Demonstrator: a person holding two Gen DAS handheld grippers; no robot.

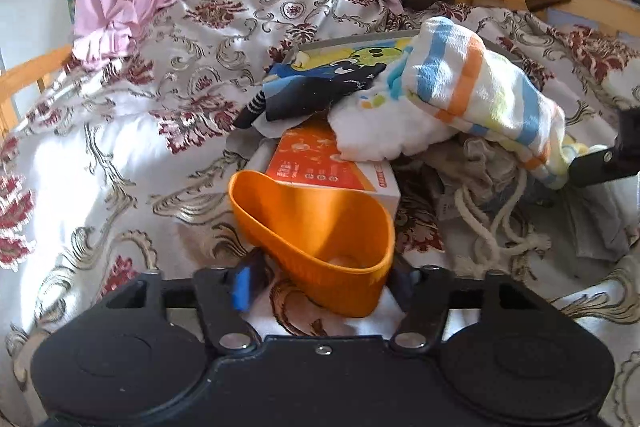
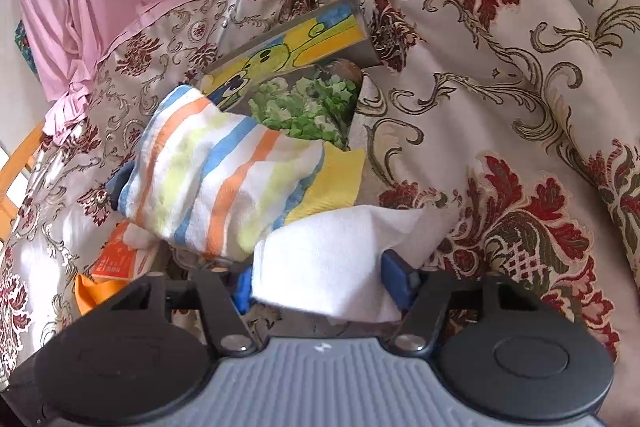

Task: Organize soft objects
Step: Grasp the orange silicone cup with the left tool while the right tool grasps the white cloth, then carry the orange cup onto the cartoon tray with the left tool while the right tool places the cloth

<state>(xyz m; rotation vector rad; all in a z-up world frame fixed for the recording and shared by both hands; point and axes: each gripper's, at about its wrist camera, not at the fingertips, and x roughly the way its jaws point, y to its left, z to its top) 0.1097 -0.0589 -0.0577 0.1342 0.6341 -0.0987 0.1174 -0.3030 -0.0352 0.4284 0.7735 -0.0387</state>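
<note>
The left hand-held gripper [image 1: 322, 283] grips an orange cup [image 1: 316, 227] beside a striped towel [image 1: 472, 87].

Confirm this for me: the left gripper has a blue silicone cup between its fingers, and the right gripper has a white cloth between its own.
One detail is wrong: the cup between the left gripper's fingers is orange, not blue, as the left wrist view shows. Only the finger pads are blue. The rest holds: the right gripper has the white cloth between its fingers, seen in the right wrist view.

Orange box [image 1: 324, 163] half buried under striped towel [image 1: 480, 87]; print illegible.
</note>
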